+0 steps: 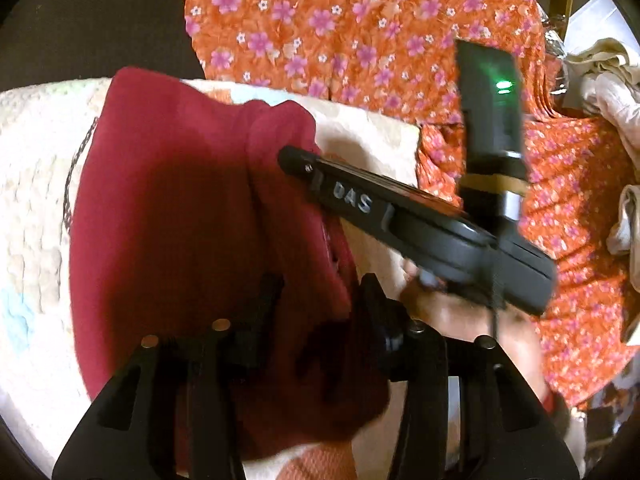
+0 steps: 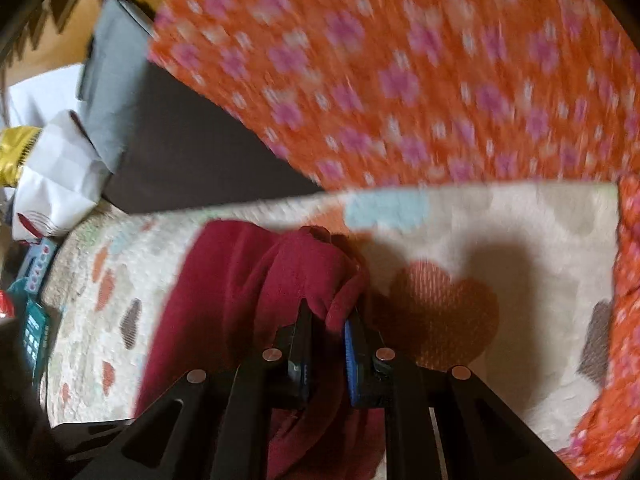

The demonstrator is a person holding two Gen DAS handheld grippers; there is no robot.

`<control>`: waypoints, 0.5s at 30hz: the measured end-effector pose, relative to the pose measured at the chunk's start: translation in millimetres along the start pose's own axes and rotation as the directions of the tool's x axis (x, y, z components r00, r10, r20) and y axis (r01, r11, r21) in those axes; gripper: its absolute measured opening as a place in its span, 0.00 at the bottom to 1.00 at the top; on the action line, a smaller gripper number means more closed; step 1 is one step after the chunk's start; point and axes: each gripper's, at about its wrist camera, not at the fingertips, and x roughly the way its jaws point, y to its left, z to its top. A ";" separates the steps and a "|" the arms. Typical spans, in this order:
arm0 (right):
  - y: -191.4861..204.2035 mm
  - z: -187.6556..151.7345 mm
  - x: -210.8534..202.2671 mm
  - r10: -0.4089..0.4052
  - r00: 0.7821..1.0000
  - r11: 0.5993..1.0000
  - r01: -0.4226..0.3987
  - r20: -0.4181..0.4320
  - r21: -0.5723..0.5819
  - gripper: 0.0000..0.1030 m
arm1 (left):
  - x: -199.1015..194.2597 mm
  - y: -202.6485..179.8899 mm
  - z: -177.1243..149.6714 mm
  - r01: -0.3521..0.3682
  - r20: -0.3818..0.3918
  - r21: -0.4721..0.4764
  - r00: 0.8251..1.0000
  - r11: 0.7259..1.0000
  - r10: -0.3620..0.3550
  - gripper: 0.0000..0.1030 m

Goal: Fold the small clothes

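A small dark red garment (image 1: 168, 216) lies on a cream quilted mat (image 1: 32, 184) with heart shapes. My left gripper (image 1: 320, 296) straddles its bunched right edge, with red cloth between the fingers. My right gripper (image 2: 330, 316) is shut on a raised fold of the same red garment (image 2: 240, 272). In the left wrist view the right gripper's black body (image 1: 420, 216) crosses the frame and reaches onto the garment's top right part. The garment is partly doubled over with a ridge down its middle.
An orange cloth with pink flowers (image 1: 360, 20) covers the far side and right. Pale crumpled clothes (image 1: 612, 92) lie at the far right. White paper (image 2: 56, 168), a grey box (image 2: 112, 80) and teal packets (image 2: 36, 320) sit to the left of the mat.
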 end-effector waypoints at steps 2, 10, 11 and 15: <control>-7.7 -2.4 -0.4 0.014 1.000 0.999 -0.015 0.020 0.032 0.16 | -14.0 -0.3 -5.8 0.011 -0.006 0.018 1.000 1.000 -0.011 0.60; -26.1 -16.8 -63.0 0.048 0.996 0.994 -0.055 0.072 0.099 0.23 | -72.3 32.0 -35.0 -0.111 0.038 0.109 0.993 0.988 0.107 0.72; -20.1 -22.1 -69.8 0.053 0.996 0.995 -0.059 0.066 0.079 0.23 | -72.6 40.2 -38.6 -0.156 0.040 0.106 0.987 0.982 0.153 0.72; 17.4 -49.1 -84.2 0.121 0.991 0.993 -0.120 0.055 -0.023 0.23 | -61.2 60.4 -51.6 -0.217 0.015 0.062 0.976 0.974 0.217 0.72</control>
